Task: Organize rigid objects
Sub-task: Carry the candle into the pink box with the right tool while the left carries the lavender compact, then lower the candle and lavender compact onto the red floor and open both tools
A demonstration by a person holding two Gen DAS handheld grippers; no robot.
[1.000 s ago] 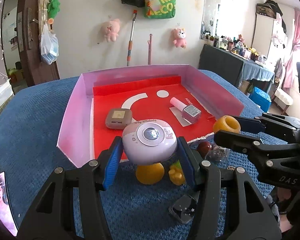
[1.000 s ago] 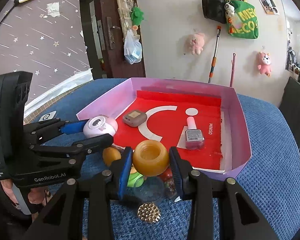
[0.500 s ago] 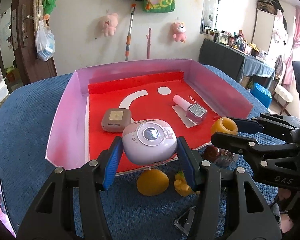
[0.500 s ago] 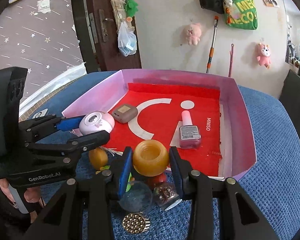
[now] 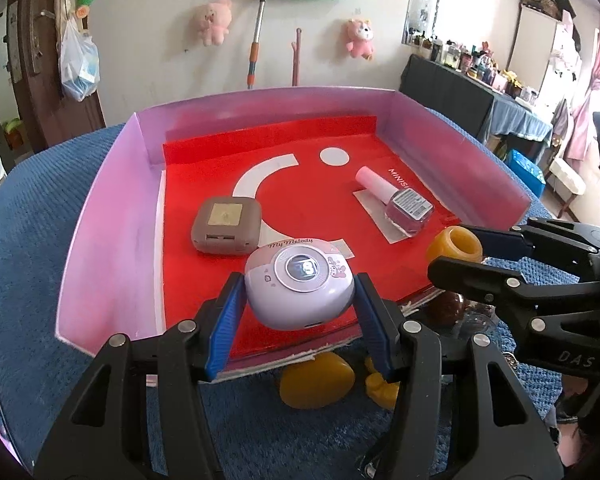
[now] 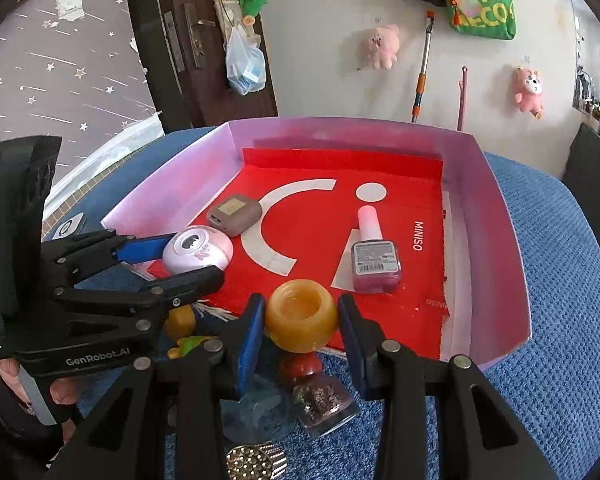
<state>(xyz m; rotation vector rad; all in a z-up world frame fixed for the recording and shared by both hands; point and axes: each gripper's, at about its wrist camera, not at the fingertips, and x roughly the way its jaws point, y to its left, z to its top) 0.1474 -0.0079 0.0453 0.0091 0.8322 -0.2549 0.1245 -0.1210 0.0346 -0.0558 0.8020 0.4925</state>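
Note:
My left gripper [image 5: 299, 296] is shut on a lilac My Melody device [image 5: 299, 283] and holds it over the front edge of the pink box [image 5: 112, 216] with the red floor. My right gripper [image 6: 301, 322] is shut on an amber ring-shaped pot [image 6: 301, 320], held at the box's front edge. In the right wrist view the lilac device [image 6: 198, 249] and left gripper [image 6: 172, 264] show at left. In the box lie a brown square case [image 5: 226, 225] and a pink nail polish bottle [image 5: 396, 202].
On the blue cloth [image 6: 560, 360] in front of the box lie a yellow egg shape [image 5: 317, 378], a yellow duck toy [image 5: 380, 386], a dark red ball [image 6: 300, 364], a small glitter bottle [image 6: 324, 400] and a metal studded disc [image 6: 256, 460].
Both grippers have moved forward toward the box with their objects; the lilac device is now over the box's red floor, and the amber pot has reached the front edge.

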